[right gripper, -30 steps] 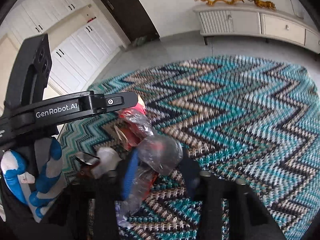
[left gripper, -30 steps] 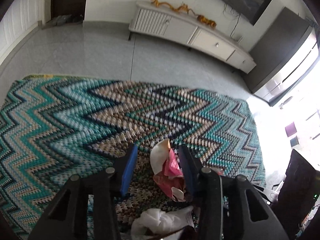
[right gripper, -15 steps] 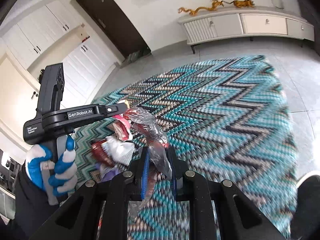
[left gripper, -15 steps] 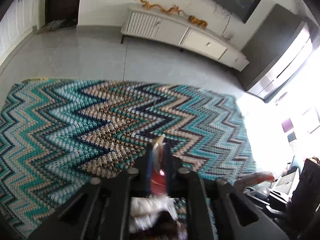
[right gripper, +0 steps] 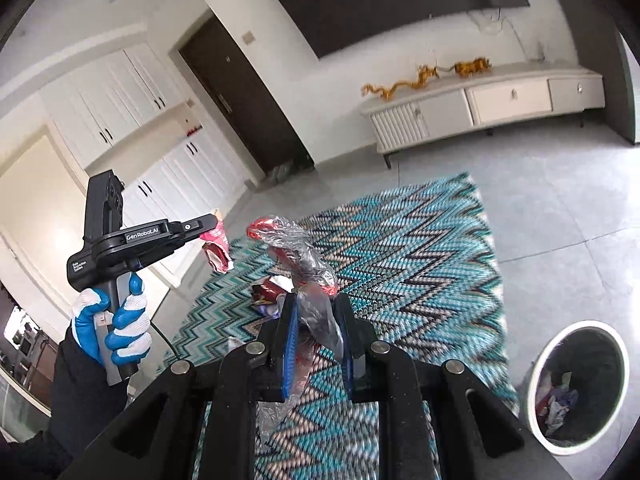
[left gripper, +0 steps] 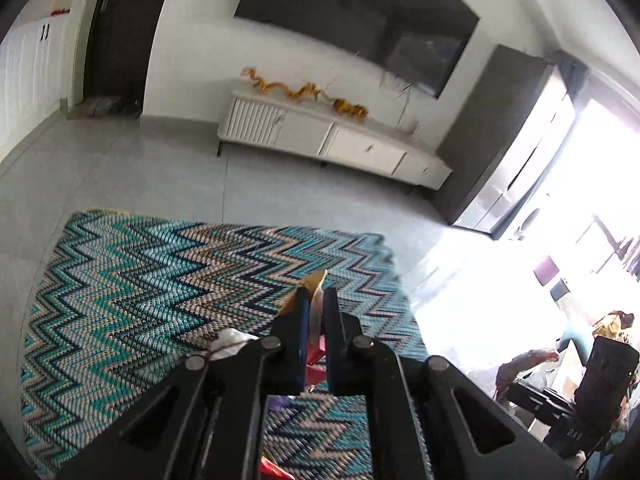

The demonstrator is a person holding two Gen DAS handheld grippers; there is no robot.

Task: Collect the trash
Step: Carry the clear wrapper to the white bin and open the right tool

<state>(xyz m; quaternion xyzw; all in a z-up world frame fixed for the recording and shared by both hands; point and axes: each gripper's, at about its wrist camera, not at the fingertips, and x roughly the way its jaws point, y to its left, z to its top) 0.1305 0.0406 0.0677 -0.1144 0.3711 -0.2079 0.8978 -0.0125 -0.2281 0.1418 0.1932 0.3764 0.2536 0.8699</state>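
Nearby, white-rimmed bin (right gripper: 536, 380) with dark liner holds crumpled wrappers (right gripper: 558, 398).

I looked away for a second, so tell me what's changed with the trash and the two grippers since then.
The left gripper has closed on the pink wrapper and lifted it off the rug. The right gripper, its jaws closing a little further, has raised the clear plastic wrapper too. Some scraps remain on the rug; the trash bin now shows.

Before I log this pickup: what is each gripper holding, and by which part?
The left gripper pinches a pink-and-tan wrapper by its upper edge. The right gripper clamps a crumpled clear plastic wrapper near its lower end.
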